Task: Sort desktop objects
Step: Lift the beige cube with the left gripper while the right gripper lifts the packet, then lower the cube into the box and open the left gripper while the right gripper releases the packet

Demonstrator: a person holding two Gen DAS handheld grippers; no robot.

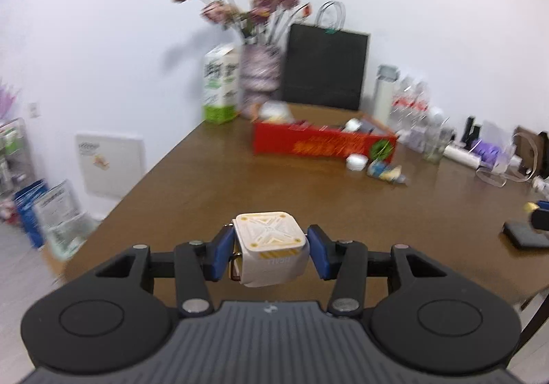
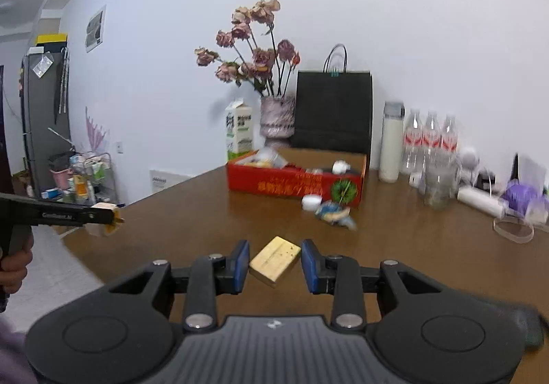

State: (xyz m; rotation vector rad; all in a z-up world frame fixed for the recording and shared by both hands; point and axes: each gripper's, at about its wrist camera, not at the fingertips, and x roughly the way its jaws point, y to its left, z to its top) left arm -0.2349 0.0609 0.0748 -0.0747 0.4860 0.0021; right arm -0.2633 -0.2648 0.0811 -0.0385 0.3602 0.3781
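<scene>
Looks like a home, prob. a dining/living rm. A brown wooden table [image 2: 394, 246] is standing against a white wall, carrying a vase of dried roses [image 2: 277, 116], a milk carton [image 2: 238, 130], a black paper bag [image 2: 334, 109], water bottles [image 2: 430, 140] and a white flask [image 2: 391, 143]. A grey fridge [image 2: 43, 116] and a wire cart w/ household bits [image 2: 87, 178] are showing at left.
</scene>
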